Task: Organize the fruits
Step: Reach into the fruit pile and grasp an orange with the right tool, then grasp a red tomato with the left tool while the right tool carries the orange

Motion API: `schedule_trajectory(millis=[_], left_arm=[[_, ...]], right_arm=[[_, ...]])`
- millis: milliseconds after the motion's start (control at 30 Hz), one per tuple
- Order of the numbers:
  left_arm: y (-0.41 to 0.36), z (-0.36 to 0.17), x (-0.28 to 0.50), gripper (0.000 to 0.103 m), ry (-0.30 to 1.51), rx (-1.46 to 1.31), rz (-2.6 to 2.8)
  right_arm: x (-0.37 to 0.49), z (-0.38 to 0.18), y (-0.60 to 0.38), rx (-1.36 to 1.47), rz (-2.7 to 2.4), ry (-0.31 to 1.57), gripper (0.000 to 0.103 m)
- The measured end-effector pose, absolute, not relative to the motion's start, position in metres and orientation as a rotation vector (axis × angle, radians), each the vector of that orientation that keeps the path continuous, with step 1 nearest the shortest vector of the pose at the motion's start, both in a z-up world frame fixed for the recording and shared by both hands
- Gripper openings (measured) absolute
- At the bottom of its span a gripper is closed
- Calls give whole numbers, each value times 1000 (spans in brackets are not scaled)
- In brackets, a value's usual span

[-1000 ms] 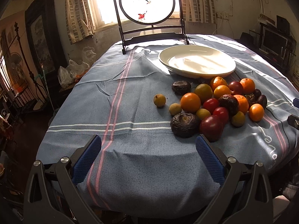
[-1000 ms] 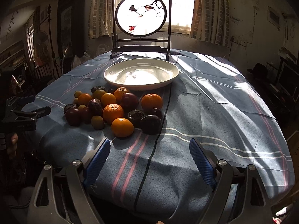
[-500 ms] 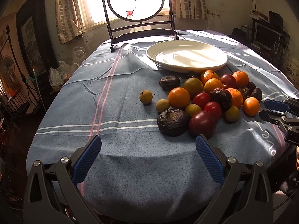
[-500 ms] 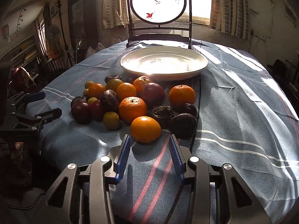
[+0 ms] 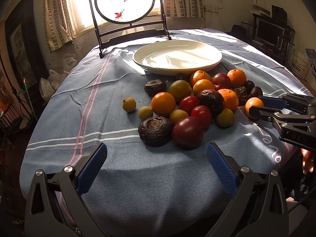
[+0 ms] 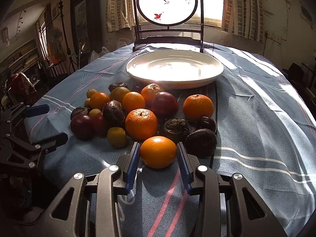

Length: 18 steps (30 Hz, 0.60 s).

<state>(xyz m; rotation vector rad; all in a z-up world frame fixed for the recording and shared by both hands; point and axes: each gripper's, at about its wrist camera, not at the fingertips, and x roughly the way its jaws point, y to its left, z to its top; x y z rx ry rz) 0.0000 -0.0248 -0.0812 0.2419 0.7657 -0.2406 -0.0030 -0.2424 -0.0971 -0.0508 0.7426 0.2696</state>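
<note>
Blue cloth point(image 5: 110, 90) with pink and white stripes covers the whole table, creased near its left edge and lit by sun from the curtained window point(image 6: 209, 19) behind. Along the left of the room stand a dark framed picture point(image 5: 19, 59) and plastic bags point(image 5: 49, 85) by the wall. At the far edge of the table a dark wooden stand holds a round screen point(image 5: 124, 2) painted with birds and a red leaf. Just in front of it sits a wide white plate point(image 5: 177, 56) with nothing on it. The left gripper point(image 5: 156, 169) hovers low over the near edge, its blue pads spread wide with only cloth between them; a dark wrinkled fruit point(image 5: 156, 131) and a dark red plum point(image 5: 187, 132) lie just beyond. The fruit pile point(image 5: 197, 102) of oranges, plums, small yellow-green fruits and dark wrinkled ones lies between the plate and the grippers, with one small yellow fruit point(image 5: 129, 104) a little apart on the left. The right gripper point(image 6: 158, 156) has just been closing, and its pads now pinch the nearest orange point(image 6: 158, 152) from both sides; the orange rests on the cloth at the front of the pile, touching another dark fruit point(image 6: 200, 142) on its right. Far right, a monitor point(image 5: 269, 31) sits on a cluttered shelf.
</note>
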Motion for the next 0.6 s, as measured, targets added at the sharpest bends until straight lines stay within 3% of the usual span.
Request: schedule_trajectory(millis=[233,267,333,500,600], left_arm=[[-41,-90,8,98,789,212,-343],[-41,-92,11,95,795,194,-357],[-36,-93,16,63,795,162,-338],[-33,-92,20,62,799,139,-334],[-36,-90,13,51,795,169,-334]], right_arm=[[-13,-92,-261,-19,254,731,38],[-14,-92,-262,-17,257,729,38],[-16,-93,-262,-17,262,727,38],[-16,-98,-265,3,271,741,38],[-16,-98,-267,7,271,739,38]])
